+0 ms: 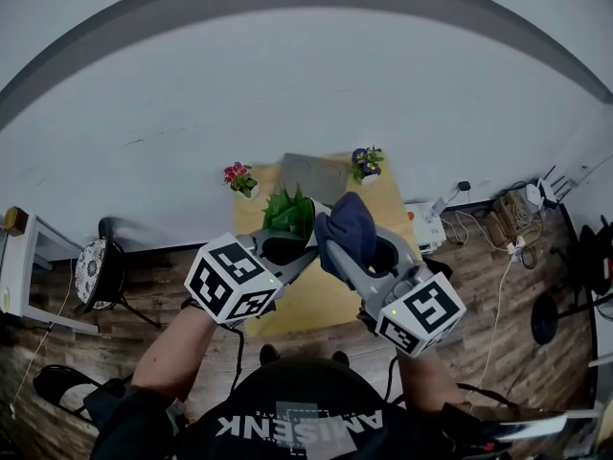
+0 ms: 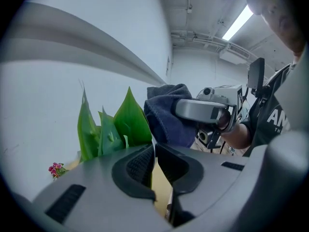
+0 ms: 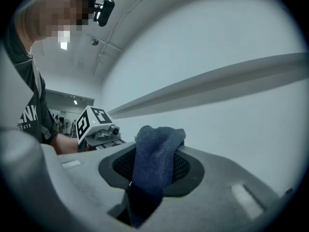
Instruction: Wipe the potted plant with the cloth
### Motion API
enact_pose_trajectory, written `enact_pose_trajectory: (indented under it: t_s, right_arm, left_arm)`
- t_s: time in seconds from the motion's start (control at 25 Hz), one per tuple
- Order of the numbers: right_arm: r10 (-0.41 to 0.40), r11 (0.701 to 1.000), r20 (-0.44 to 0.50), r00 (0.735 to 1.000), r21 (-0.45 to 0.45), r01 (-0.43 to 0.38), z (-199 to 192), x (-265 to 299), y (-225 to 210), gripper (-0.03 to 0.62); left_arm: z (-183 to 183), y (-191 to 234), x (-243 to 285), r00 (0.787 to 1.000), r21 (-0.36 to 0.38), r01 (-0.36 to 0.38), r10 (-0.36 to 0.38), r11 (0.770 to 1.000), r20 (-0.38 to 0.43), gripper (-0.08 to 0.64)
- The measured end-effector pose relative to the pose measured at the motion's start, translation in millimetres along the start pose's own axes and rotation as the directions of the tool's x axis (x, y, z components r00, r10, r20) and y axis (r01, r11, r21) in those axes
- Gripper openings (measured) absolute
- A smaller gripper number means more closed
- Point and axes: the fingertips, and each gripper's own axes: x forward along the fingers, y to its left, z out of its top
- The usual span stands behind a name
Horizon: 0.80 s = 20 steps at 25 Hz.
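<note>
Both tools are closed on something. The right gripper (image 3: 154, 164) has its jaws pressed onto the dark blue cloth (image 3: 157, 146), which bunches up above the pads and hangs down between them. The left gripper (image 2: 153, 152) has its pads drawn nearly together on a thin white edge, seemingly the pot rim of the potted plant (image 2: 123, 125), whose green leaves rise just beyond the jaws. From the head view, the left gripper (image 1: 287, 250) and the right gripper (image 1: 337, 257) converge above the wooden table (image 1: 388, 204). The cloth (image 1: 347, 226) sits just beside the potted plant (image 1: 287, 211) on its right and touches or nearly touches the leaves. Only the head view shows the purple-flowered pot (image 1: 365, 161) at the table's far edge. The pink flowers (image 1: 239, 177) also appear low in the left gripper view (image 2: 56, 168). That view shows the cloth (image 2: 166, 120) against the leaves, with the right gripper (image 2: 207, 111) behind it.
</note>
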Motion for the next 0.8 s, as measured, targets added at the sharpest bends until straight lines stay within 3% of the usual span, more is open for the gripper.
enact_pose_trajectory:
  t_s: [0.4, 0.8]
  right_arm:
    - [0.041, 0.999, -0.045, 0.998, -0.013, -0.041, -15, 14, 18, 0.124]
    - [-0.051, 0.997, -0.089, 0.995, 0.051, 0.056, -45, -12, -4, 0.124]
  left_arm:
    - [5, -10, -15, 0.997, -0.035, 0.041, -0.039, 0.999, 0.06, 0.018]
    - [3, -19, -26, 0.992, -0.021, 0.084, -0.081, 0.996, 0.101, 0.014]
